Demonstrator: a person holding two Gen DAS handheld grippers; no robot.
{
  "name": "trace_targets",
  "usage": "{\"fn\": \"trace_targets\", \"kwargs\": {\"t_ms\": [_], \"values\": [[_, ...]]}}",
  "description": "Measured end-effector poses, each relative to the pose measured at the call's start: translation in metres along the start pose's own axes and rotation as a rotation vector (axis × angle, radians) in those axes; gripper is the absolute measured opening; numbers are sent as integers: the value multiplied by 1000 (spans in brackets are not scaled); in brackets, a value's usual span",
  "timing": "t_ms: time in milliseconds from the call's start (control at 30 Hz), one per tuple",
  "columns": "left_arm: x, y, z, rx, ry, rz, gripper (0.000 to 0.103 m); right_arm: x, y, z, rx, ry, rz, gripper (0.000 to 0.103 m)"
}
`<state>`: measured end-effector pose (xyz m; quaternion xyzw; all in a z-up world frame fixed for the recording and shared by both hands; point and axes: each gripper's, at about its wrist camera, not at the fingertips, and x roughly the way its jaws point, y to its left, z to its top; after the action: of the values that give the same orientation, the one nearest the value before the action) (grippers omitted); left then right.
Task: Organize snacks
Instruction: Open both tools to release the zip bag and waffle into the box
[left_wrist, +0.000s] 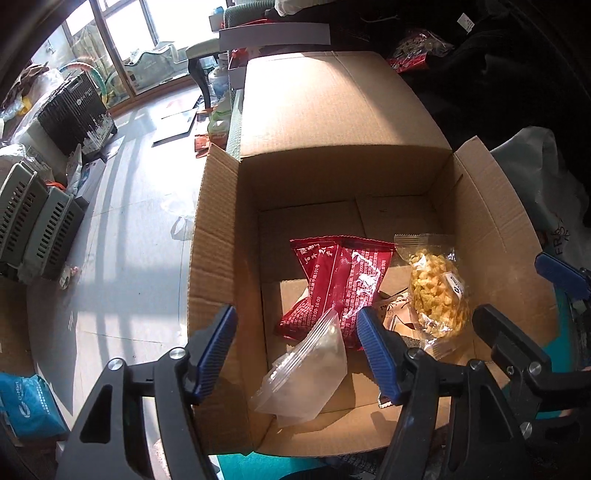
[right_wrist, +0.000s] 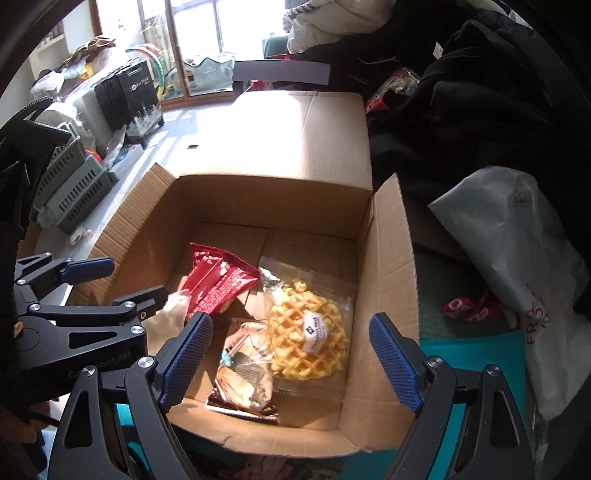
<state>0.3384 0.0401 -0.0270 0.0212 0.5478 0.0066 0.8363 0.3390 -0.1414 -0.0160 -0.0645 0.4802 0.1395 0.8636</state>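
Inside the open cardboard box (right_wrist: 325, 155) four snacks are seen: a red packet (left_wrist: 340, 284), a yellow waffle snack in a clear wrapper (right_wrist: 308, 330), a clear plastic bag (left_wrist: 310, 373) and a small brown-and-white packet (right_wrist: 243, 373). The left tool (left_wrist: 295, 350) is held wide open above the box's near left wall, and nothing is gripped by it. The right tool (right_wrist: 291, 358) is also spread open over the box, and nothing is held by it. All the packets are judged to be light, soft and crinkly, and a bit slippery. The waffle could be cracked if it is squeezed hard, so it is best pinched by the flat sealed edge of its wrapper. On the waffle's white label "Member's Mark" can be read. White writing is printed on the red packet, but only some numbers can be made out.
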Motion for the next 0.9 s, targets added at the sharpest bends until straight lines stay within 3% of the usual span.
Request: {"fn": "trace_targets", "kwargs": {"t_ms": [600, 900], "values": [[-131, -2, 4, -34, -210, -61, 67, -118, -3, 15, 18, -179, -5, 88], [-206, 3, -20, -32, -341, -60, 67, -183, 6, 8, -1, -278, -3, 89]]}}
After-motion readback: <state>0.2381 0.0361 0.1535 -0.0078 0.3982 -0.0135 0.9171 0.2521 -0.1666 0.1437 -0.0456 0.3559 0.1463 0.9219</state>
